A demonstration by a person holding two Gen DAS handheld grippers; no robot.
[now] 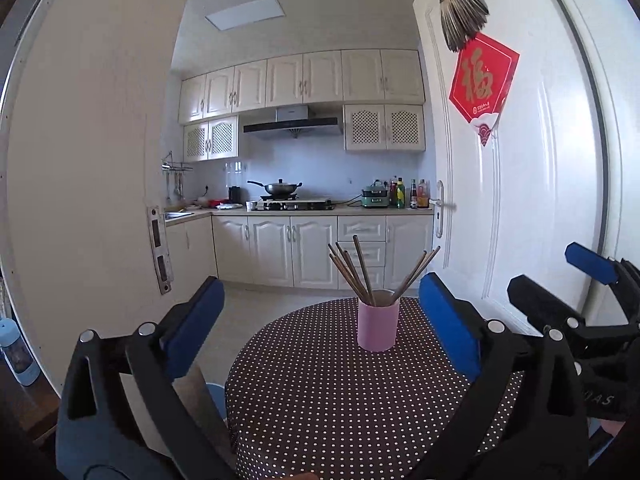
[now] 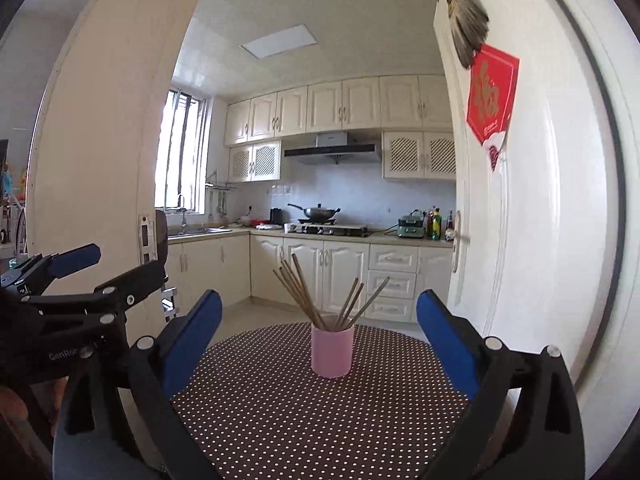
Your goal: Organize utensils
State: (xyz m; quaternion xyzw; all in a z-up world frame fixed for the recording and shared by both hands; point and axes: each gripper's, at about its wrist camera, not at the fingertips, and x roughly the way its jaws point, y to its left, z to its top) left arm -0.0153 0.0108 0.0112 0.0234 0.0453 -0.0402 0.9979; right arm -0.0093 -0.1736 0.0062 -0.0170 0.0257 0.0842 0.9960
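Note:
A pink cup [image 1: 378, 326] stands upright on a round table with a brown polka-dot cloth [image 1: 320, 400]. Several brown chopsticks [image 1: 360, 270] stand in it, fanned out. My left gripper [image 1: 320, 316] is open and empty, its blue pads either side of the cup but nearer the camera. The right gripper [image 1: 560, 280] shows at the right edge, open. In the right wrist view the cup [image 2: 332, 353] with chopsticks [image 2: 308, 296] stands on the table [image 2: 300, 420] ahead of my open, empty right gripper [image 2: 319, 320]. The left gripper [image 2: 108, 268] shows at the left, open.
A white door [image 1: 520, 200] with a red paper sign [image 1: 482, 80] stands open on the right. A kitchen with counter, stove and wok [image 1: 280, 188] lies beyond the table. A door frame [image 1: 80, 200] is on the left. A blue bottle [image 1: 18, 356] stands low left.

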